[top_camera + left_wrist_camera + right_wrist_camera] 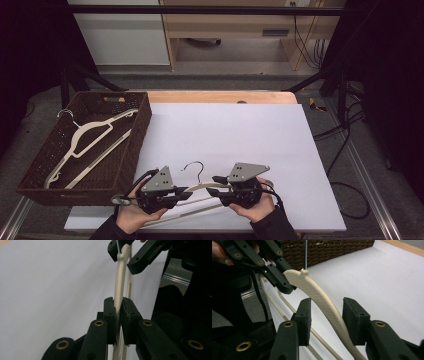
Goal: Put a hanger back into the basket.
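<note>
Looking down from the high view first: a cream hanger [200, 190] sits at the near edge of the white board [240, 145], gripped between two hands, its metal hook [194, 169] pointing away from the person. The left gripper [186, 195] comes in on the hanger's left shoulder and the right gripper [214, 189] on its right shoulder, so the load looks shared at both ends, probably to keep it level while it changes hands. Off to the left waits a brown woven basket [137, 145] with another hanger [92, 137] already lying inside, which I judge is where this one is headed.

Over to the left gripper view: the pads [110, 315] are pressed tight on the flat cream arm [119, 285], which runs straight up between them. That clamp is firm, no gap on either side, so this hand now carries the hanger. Farther up, the other gripper's jaws stand around the neck.

Now the right gripper view: the pads [353, 320] stand apart, with the curved cream arm [324, 305] passing between them and daylight on both sides. They are not pressing it, so this looks like a handover, the right letting go once the left has its hold. Beyond, the left gripper bites near the neck, and the basket wall [329, 248] runs along the top.
</note>
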